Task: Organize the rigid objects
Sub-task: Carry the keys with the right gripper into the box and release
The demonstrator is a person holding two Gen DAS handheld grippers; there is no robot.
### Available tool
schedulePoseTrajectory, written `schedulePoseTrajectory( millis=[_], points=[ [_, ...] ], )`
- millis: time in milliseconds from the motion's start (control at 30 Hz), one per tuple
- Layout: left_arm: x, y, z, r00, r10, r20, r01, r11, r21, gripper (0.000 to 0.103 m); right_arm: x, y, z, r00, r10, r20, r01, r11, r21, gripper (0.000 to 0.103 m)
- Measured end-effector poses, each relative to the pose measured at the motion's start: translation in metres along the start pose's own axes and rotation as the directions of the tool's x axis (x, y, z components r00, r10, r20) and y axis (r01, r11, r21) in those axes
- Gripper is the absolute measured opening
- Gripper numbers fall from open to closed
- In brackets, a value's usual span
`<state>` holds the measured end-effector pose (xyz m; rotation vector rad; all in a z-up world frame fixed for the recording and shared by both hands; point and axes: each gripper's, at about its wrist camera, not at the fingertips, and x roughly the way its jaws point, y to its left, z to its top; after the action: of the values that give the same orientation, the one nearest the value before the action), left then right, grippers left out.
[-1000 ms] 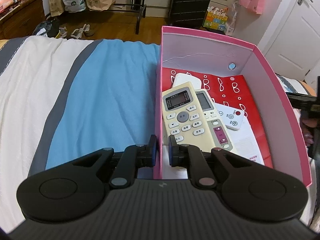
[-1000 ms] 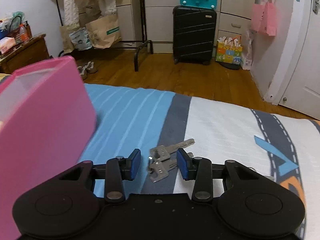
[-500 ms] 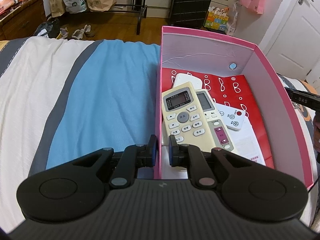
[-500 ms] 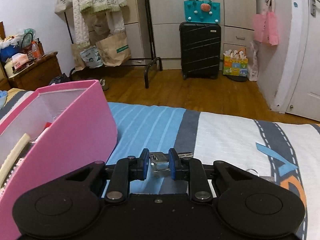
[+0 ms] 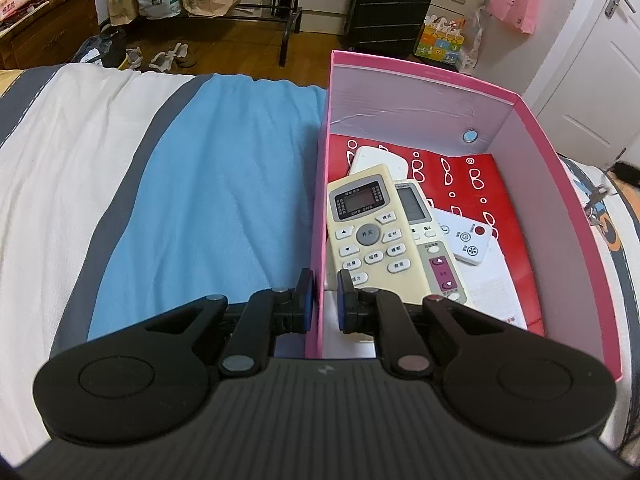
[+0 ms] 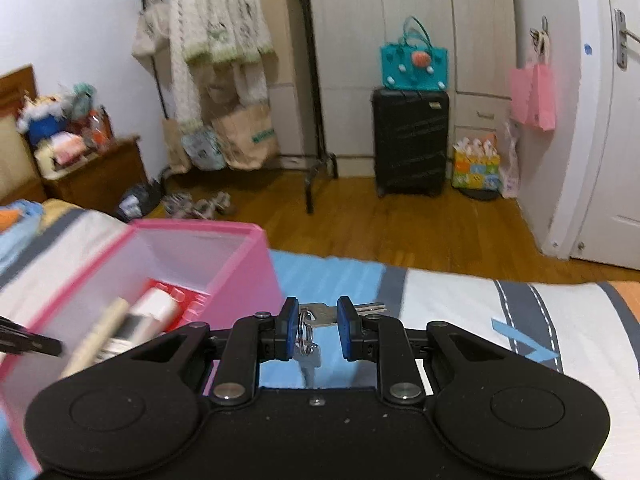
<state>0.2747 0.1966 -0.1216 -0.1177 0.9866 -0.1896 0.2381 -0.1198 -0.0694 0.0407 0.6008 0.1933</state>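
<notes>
below, in the left wrist view, the left gripper (image 5: 322, 300) is seen angled steeply down at the near end of the pink box (image 5: 560, 200), which is set on the striped bedspread (image 5: 192, 208). its jaws are drawn in on the box's left wall, one blue pad outside and one inside, so the wall is pinched between them. inside the box a cream remote control (image 5: 372, 232) is laid on top of a second remote with a purple panel (image 5: 436, 252), a small white remote (image 5: 466, 240) is placed beside them, and a white flat device (image 5: 380, 160) is tucked behind, all on red patterned paper (image 5: 480, 184). at the far right edge the bunch of keys (image 5: 596, 200) is glimpsed beyond the box's right wall.

in the right wrist view, the right gripper (image 6: 318, 330) is tilted moderately downward above the bedspread, just right of the box, which is blurred. the keys (image 6: 320, 314) are clamped between its blue pads, one key held crosswise with its blade (image 6: 370, 307) sticking out past the right pad, the ring and another key (image 6: 310, 360) hanging beneath. the jaws have just been closing, with the keys between them. a black suitcase (image 6: 410, 140) is stood by the wardrobe behind.
</notes>
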Motion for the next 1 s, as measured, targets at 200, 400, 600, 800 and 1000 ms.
schedulePoseTrajectory(
  millis=[200,400,600,800,1000],
  points=[
    [0.003,0.001,-0.001,1.0,0.007,-0.012,-0.007,1.0,-0.027,0.009,-0.042,0.036,0.008,0.988,0.141,0.057,-0.14,0.99,-0.025,0.024],
    [-0.002,-0.001,-0.001,1.0,0.013,0.011,-0.013,1.0,-0.024,0.009,-0.052,0.065,0.014,0.954,0.299,0.021,-0.298,0.954,-0.028,0.024],
    [-0.005,0.0,-0.001,1.0,0.01,0.012,-0.009,1.0,-0.026,0.009,-0.028,0.097,0.009,0.95,0.308,-0.053,-0.311,0.948,-0.071,0.024],
    [-0.005,-0.001,-0.002,1.0,0.016,0.016,-0.016,1.0,-0.025,0.009,0.008,0.101,-0.009,0.958,0.252,-0.133,-0.261,0.964,-0.051,0.024],
    [-0.005,0.003,-0.001,1.0,0.019,0.011,-0.018,0.998,-0.057,0.006,0.037,0.103,-0.01,0.967,0.179,-0.179,-0.19,0.981,-0.044,0.024]
  ],
)
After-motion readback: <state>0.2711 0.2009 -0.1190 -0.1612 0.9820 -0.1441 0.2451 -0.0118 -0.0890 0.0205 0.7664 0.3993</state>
